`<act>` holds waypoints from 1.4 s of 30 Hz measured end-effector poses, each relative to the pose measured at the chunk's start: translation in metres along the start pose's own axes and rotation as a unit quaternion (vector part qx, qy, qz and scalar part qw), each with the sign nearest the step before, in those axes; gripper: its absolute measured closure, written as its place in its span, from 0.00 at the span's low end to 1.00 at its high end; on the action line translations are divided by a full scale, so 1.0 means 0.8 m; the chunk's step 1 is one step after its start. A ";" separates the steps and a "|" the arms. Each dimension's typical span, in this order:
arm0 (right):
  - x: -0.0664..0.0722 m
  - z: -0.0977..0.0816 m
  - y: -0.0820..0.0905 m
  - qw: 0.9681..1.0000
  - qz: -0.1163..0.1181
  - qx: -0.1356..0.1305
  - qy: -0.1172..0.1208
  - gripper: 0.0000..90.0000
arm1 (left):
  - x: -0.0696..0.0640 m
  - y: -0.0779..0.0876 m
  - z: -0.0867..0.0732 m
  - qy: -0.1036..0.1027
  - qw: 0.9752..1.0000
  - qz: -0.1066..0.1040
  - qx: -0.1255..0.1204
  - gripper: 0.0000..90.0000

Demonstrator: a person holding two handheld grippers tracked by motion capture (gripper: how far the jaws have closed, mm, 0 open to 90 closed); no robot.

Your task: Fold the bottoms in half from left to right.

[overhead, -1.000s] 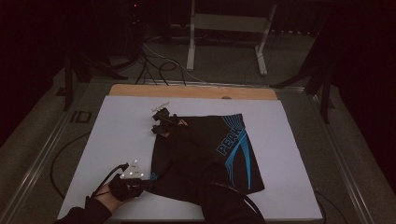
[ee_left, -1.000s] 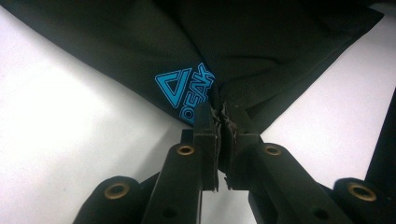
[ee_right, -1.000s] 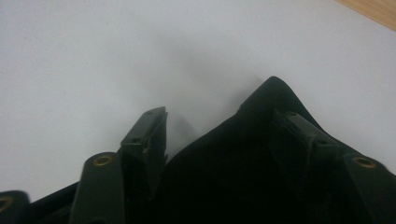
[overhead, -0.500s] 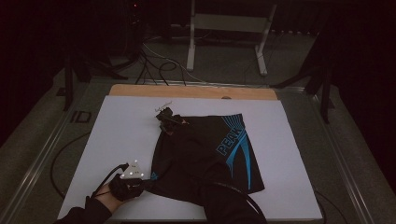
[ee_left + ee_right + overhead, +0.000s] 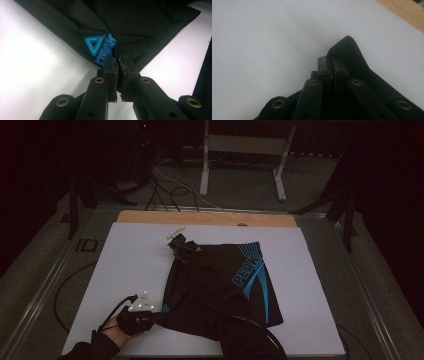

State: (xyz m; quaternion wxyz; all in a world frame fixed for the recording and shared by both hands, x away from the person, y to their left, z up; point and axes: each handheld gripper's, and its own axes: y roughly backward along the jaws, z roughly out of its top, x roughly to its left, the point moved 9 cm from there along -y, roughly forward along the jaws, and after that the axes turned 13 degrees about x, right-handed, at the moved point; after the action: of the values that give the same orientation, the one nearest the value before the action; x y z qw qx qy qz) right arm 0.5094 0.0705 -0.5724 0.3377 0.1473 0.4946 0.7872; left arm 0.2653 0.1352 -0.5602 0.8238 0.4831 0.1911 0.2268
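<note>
A white tabletop (image 5: 125, 265) with a bare wooden strip (image 5: 210, 218) along its far edge carries a pair of black shorts (image 5: 220, 285), spread across the middle and reaching to the near edge. The shorts are dark, matte cloth with bright blue curved stripes and blue lettering down one leg, and a small blue triangle logo (image 5: 95, 45) with the same lettering near a hem corner. The left gripper (image 5: 159, 316), held in a hand (image 5: 122, 327) at the near left, has its fingers (image 5: 110, 68) pinching that hem corner beside the logo, cloth bunched between them. The right gripper (image 5: 176, 243) sits at the far corner of the shorts; its fingers (image 5: 323, 66) have just been closing and now seem to press on a folded edge of the black cloth, though the dark view makes this hard to confirm.
</note>
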 end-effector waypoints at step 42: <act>-0.022 -0.010 0.042 0.999 0.018 -0.023 0.018 0.97 | -0.026 0.016 0.032 -0.021 1.000 -0.006 -0.022 0.95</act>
State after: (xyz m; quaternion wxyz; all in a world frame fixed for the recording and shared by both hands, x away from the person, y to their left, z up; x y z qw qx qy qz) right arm 0.5046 0.0438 -0.5447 0.3177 0.1340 0.4795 0.8070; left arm 0.2596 0.1107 -0.5350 0.8396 0.4681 0.1711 0.2159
